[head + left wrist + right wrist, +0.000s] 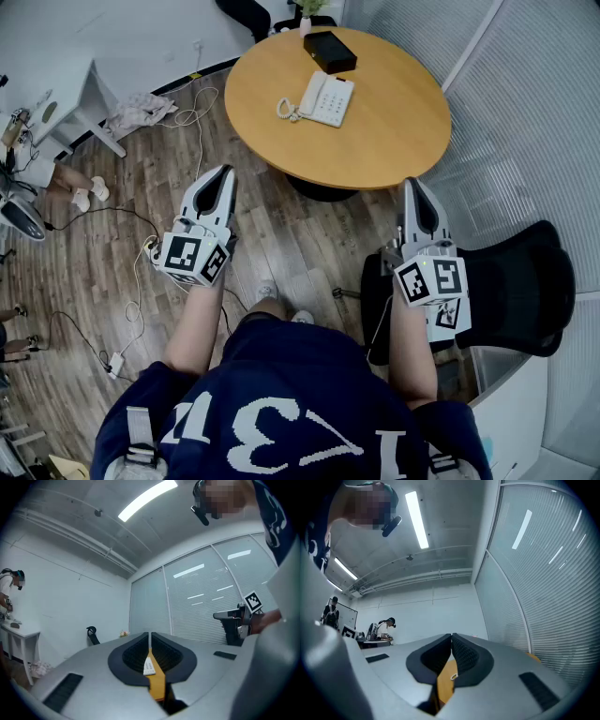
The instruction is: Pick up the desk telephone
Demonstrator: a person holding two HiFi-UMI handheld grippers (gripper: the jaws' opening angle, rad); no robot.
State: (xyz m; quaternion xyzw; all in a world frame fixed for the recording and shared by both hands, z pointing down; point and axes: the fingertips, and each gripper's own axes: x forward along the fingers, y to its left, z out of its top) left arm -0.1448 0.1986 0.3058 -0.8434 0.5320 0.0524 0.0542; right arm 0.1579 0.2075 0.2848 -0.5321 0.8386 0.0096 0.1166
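Observation:
A white desk telephone (322,98) with a coiled cord lies on the round wooden table (394,131), beside a black box (329,52). My left gripper (225,174) is held over the wood floor, well short of the table, its jaws shut and empty. My right gripper (413,187) hovers near the table's near right edge, also shut and empty. In the left gripper view the telephone (149,666) shows as a small white shape through the gap behind the closed jaw tips (149,633). In the right gripper view the jaws (451,635) meet, with the table's wood (446,677) behind them.
A black office chair (511,286) stands at my right. Cables and a power strip (114,364) trail over the floor at left. A white desk (56,94) and a heap of cloth (141,111) are at far left. Blinds line the right wall. Other people stand farther back.

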